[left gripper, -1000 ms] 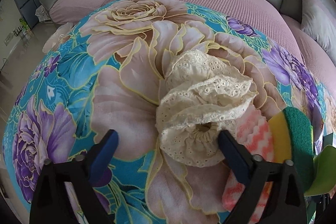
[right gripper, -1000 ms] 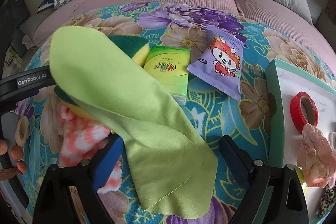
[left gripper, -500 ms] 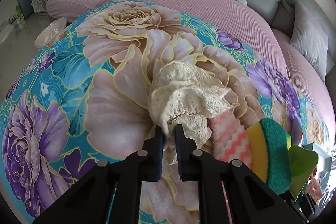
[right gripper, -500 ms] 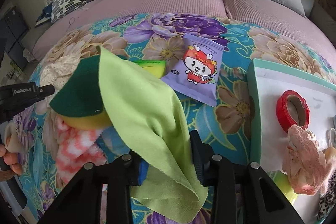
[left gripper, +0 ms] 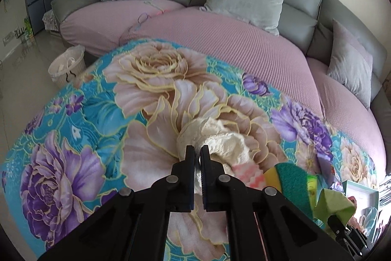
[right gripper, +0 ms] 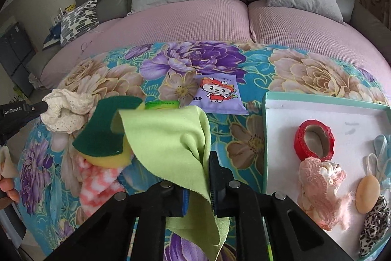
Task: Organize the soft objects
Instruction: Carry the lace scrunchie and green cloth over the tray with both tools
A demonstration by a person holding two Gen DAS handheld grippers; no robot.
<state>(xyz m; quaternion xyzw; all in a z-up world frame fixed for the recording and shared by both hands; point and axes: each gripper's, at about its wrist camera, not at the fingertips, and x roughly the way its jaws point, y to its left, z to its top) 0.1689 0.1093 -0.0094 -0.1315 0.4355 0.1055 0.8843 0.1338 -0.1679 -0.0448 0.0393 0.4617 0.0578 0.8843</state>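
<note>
On a floral blanket spread over a sofa, two hand-held grippers take up soft goods together. The left gripper is clamped on a cream lace scrunchie, its jaws pinched nearly together on a fold of the ruffle at the bunch's six o'clock. The right gripper is closing on a lime-green cloth, a fold already caught between the jaws and a loose corner drooping below them.

Both pieces look light and limp. The scrunchie, a puffy ring of eyelet lace, should compress to almost nothing under the pads, so a bite on the gathered band would likely hold better than one on a single frill. The cloth, thin and matte with a raw-cut edge, will drape and swing; a grip on a doubled fold, as here, seems the safer hold.

In the right wrist view the scrunchie hangs at nine o'clock, the cloth at centre over a yellow-and-green sponge and a pink-and-white fluffy cloth. At three o'clock waits a white tray (teal-rimmed, already holding other small items), probably the destination.
</note>
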